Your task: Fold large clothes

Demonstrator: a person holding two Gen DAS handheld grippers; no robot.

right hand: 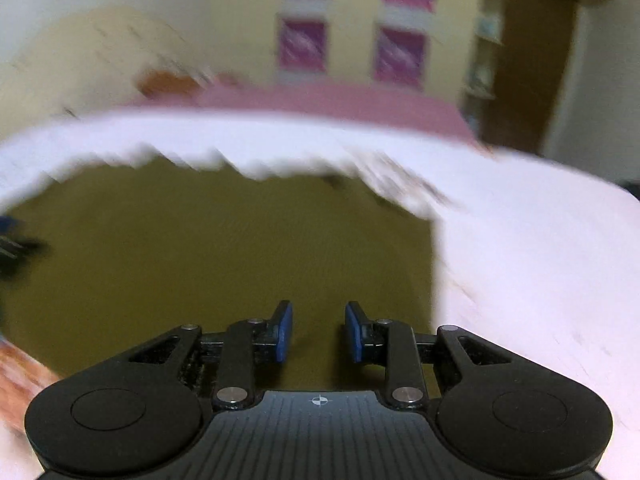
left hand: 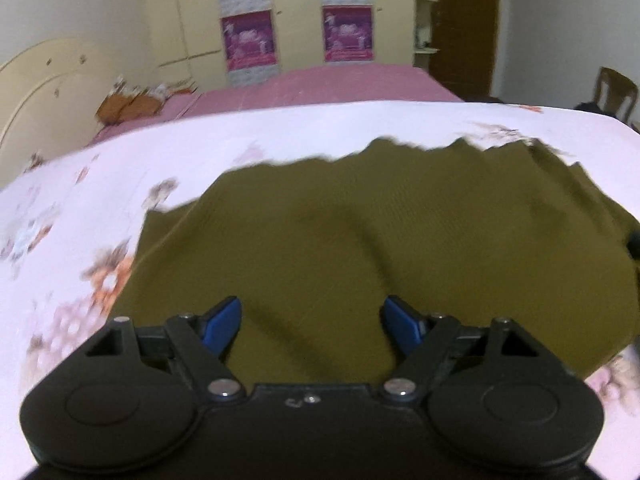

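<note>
An olive-green garment [left hand: 360, 248] lies spread on a white floral sheet [left hand: 80, 200]. It also shows in the right wrist view [right hand: 200, 260], which is blurred. My left gripper [left hand: 312, 312] hovers over the garment's near part, jaws wide apart, holding nothing. My right gripper [right hand: 318, 320] is over the garment near its right edge, its blue pads [right hand: 284, 332] apart with a moderate gap and nothing between them. A dark shape at the left edge of the right wrist view [right hand: 16, 248] looks like the other gripper.
The sheet [right hand: 540, 280] covers a raised surface in front of a pink bed [left hand: 340, 84]. A brown bag [left hand: 128, 106] sits by the cream headboard [left hand: 48, 80]. A wardrobe with purple posters [left hand: 248, 40], a brown door [left hand: 468, 24] and a wooden chair [left hand: 614, 92] stand behind.
</note>
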